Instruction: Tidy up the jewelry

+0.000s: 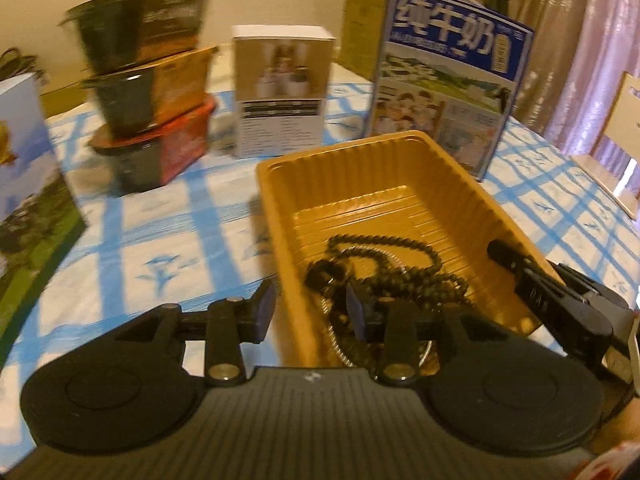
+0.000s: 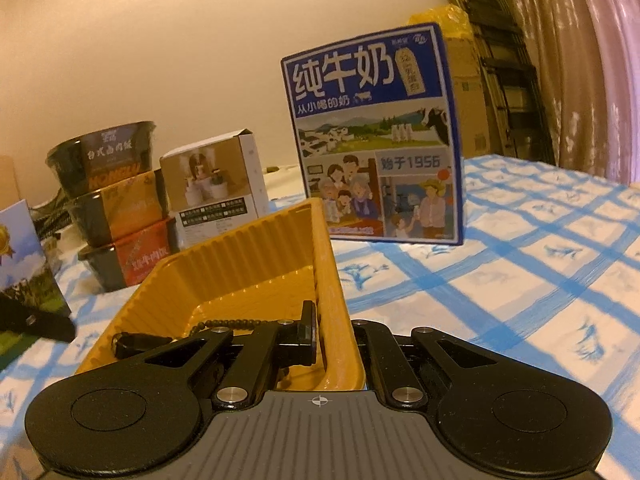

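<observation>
One bead necklace (image 1: 384,276) coiled in yellow tray (image 1: 276,184), tray lengthwise away

Sitting on one blue-checked tablecloth (image 1: 168,216): one yellow plastic tray (image 1: 280,208), holding what is reading as two pieces of jewelry, namely one dark beaded necklace (image 1: 404,256) and one silvery chain (image 1: 340,340), the tangle making the count uncertain; three instant-meal bowls (image 1: 152,92) standing in one stack; one white product box (image 1: 282,96); one blue milk carton (image 1: 448,92); one further printed carton (image 1: 28,184) showing at the left edge; two grippers working, one left gripper (image 1: 310,314) and one right gripper (image 2: 332,340)
</observation>
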